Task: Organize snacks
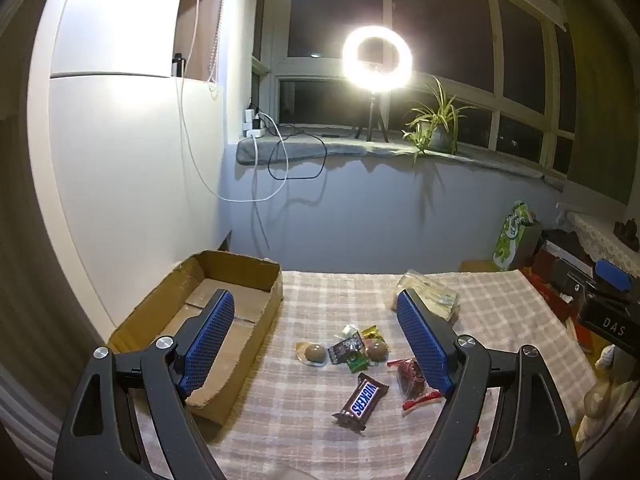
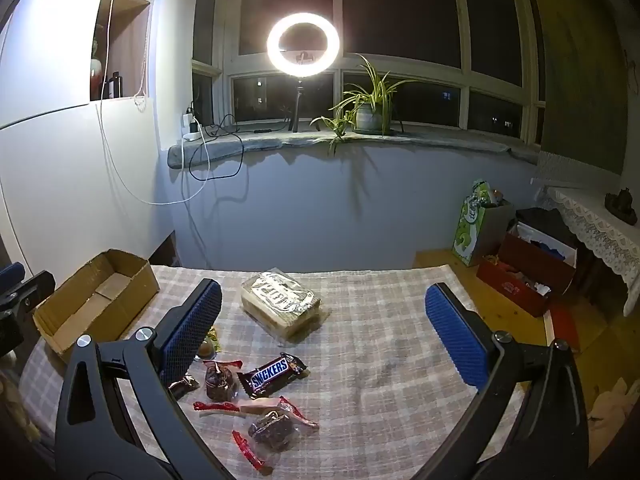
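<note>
Left wrist view: the left gripper hovers with fingers spread and empty above the checked counter, where the Snickers bar lies mid-counter and the cardboard box sits at the left edge. Right wrist view: the right gripper likewise has fingers spread, nothing pinched, with the Snickers bar near the front edge and a clear-wrapped packet toward the far edge.

Two wrist views, both tilted down toward the window wall

We look along each claw, close over the counter; both views share the Snickers bar, cardboard box and ring light.
</note>
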Available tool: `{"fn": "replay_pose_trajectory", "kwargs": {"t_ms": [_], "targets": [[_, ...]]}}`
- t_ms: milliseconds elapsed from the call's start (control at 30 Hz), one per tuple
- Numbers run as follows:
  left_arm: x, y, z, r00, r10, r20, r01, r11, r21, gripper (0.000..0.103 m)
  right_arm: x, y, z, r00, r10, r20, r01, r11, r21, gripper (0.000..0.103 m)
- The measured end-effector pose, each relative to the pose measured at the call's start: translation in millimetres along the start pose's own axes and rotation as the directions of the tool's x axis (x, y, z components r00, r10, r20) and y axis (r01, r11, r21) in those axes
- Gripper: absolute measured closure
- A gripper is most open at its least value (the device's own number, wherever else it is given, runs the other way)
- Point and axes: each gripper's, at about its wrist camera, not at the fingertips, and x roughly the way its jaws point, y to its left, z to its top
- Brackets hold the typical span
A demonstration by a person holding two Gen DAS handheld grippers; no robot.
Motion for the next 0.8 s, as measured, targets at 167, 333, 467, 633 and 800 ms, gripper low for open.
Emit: {"fn": "replay_pose_trajectory", "kwargs": {"t_ms": [167, 333, 467, 633, 800], "targets": [[0, 4, -2, 1.000, -0.002, 0.018, 0.002, 1.000, -0.013, 0.019, -1, -2, 1, 1.000, 0.014, -0.009, -0.014, 1.000, 0.021, 0.000], [-3, 7, 0, 1.000, -0.006, 0.026, 0.007, 1.000, -0.024, 0.019, -3, 2, 2, 1.000, 0.013, 0.000, -0.013, 1.000, 0.021, 0.000], [-4, 5, 1, 1.000, -0.003, 0.028, 0.004, 1.000, -0.022, 0.019, -2, 2, 2, 1.000, 0.006, 0.002, -0.006, 1.000, 0.015, 0.000], [-4, 6, 2, 1.000, -0.009, 0.029, 0.009, 1.000, -0.023, 0.019, -4, 2, 4, 1.000, 0.008, 0.001, -0.008, 1.000, 0.012, 0.000], [-10, 6, -1, 0.999, -0.008, 0.038, 0.009, 1.000, -0.020, 0.019, -5, 2, 6, 1.000, 0.008, 0.005, -0.008, 1.000, 0.010, 0.000]]}}
